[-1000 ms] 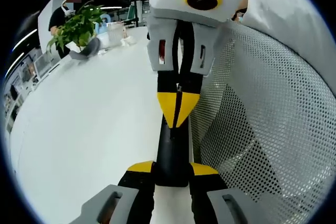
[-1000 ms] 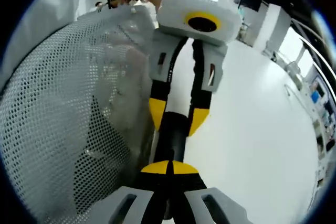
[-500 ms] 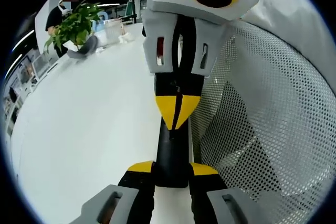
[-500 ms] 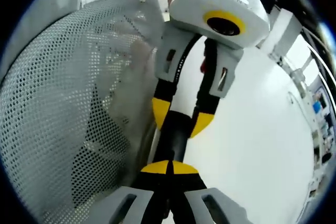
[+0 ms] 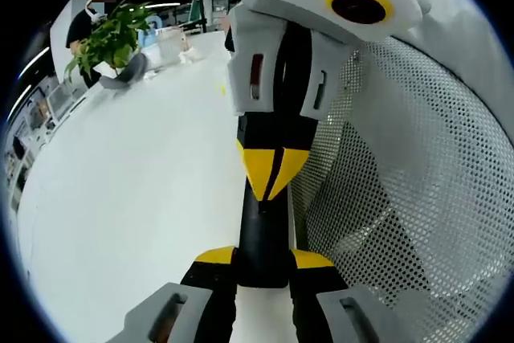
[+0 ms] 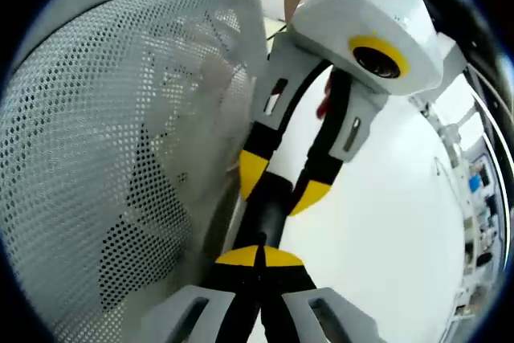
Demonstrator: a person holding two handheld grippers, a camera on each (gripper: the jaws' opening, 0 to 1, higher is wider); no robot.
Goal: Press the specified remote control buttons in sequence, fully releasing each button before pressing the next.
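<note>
While both claws clamp one black bar, a mesh basket sits beside it.

My two cameras face each other at close range beside the mesh basket, both sharing it and the white table.
</note>
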